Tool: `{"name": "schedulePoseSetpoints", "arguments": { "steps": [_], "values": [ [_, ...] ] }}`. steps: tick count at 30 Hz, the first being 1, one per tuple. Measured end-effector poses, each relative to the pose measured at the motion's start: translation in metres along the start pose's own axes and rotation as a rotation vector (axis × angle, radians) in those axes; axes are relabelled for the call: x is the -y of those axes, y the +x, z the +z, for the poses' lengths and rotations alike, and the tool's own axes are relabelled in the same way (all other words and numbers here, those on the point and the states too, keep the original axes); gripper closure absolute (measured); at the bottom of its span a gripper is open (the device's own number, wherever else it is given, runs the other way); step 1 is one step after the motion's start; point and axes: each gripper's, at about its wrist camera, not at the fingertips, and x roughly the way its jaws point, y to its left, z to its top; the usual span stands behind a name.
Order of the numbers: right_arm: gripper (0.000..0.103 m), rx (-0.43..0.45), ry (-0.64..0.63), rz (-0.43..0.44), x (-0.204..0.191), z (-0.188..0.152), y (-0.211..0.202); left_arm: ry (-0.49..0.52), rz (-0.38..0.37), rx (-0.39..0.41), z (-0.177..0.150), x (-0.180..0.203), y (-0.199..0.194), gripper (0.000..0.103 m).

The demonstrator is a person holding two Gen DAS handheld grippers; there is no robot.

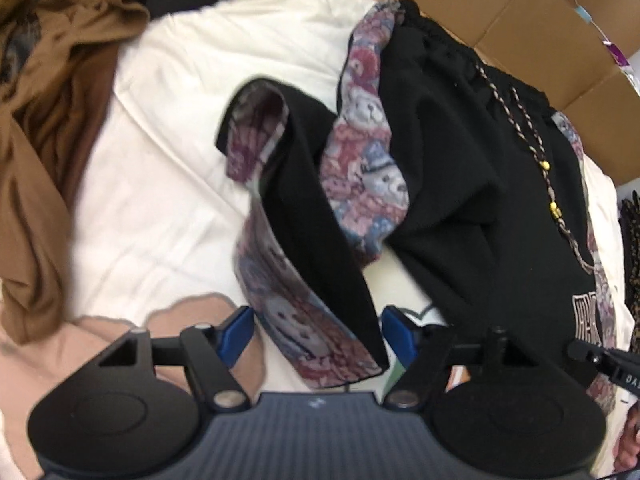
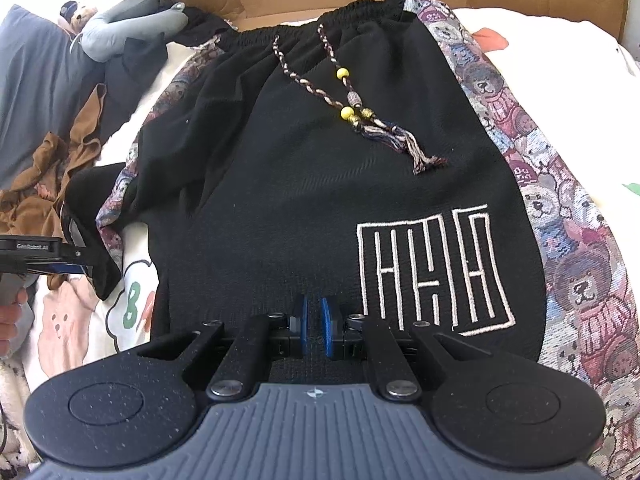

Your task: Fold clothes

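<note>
Black shorts with teddy-bear side stripes, a beaded drawstring and a white embroidered logo lie spread on the bed. My right gripper rests on their near edge, shut, with black fabric in the slim gap between its blue pads. In the left wrist view one leg of the shorts lies twisted, its bear stripe turned up. My left gripper stands open around that leg's hem, and the pads do not press it. The left gripper also shows at the left edge of the right wrist view, held by a hand.
A cream sheet with cartoon prints covers the bed. A crumpled brown garment lies at the left. Cardboard box walls stand behind the shorts. A grey plush toy and dark grey cloth sit at the far left.
</note>
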Motion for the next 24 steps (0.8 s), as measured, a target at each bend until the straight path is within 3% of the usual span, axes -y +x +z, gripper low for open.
{"name": "schedulePoseSetpoints", "arguments": {
  "steps": [3,5,7,11,24],
  "values": [
    [0.096,-0.004,0.000,0.002,0.000,-0.001,0.001,0.011,-0.014,-0.015,-0.003,0.002,0.004,0.041],
    [0.096,-0.006,0.000,0.002,0.000,-0.001,0.001,0.017,-0.030,-0.026,-0.005,0.003,0.005,0.062],
    [0.096,-0.008,0.000,0.002,0.000,-0.002,0.002,0.025,-0.045,-0.048,-0.006,0.005,0.006,0.098],
    [0.096,-0.009,0.000,0.001,0.002,-0.003,0.001,-0.017,-0.154,-0.071,-0.004,0.010,-0.013,0.098],
    [0.092,-0.046,-0.011,-0.022,0.004,-0.009,0.012,-0.011,-0.345,0.027,0.020,0.047,-0.079,0.098]
  ]
}}
